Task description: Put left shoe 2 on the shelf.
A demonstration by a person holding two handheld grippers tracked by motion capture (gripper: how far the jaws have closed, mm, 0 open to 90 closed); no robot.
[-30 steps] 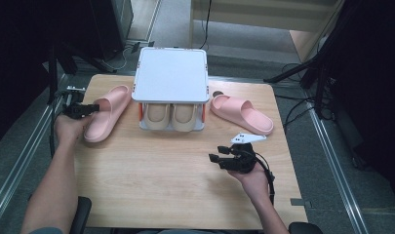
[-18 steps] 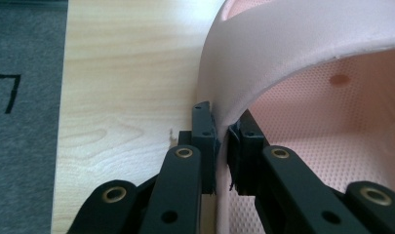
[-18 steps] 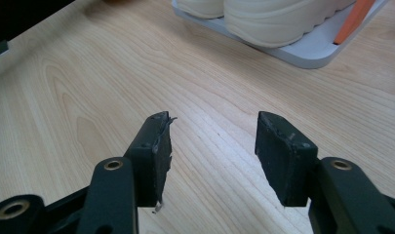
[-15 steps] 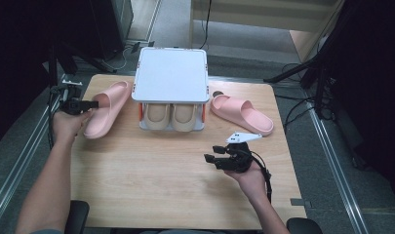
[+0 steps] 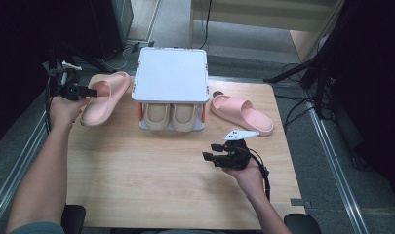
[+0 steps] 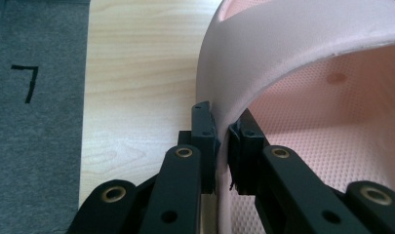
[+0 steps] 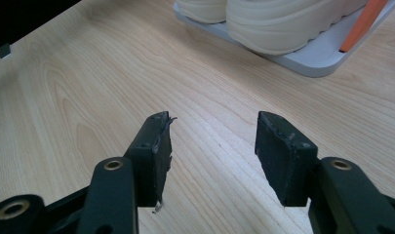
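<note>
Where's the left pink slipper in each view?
High view: pink slipper at upper left of the table, left claw shut on its strap.
Left gripper view: strap fills the upper right, pinched between the jaws.
Right gripper view: not in it.
Shared landmark: the wooden table.

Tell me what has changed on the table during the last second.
The left gripper, shut on the strap of the left slipper, has drawn it outward and up off the table. The open right gripper, the right slipper and the shoe rack hardly moved.
</note>
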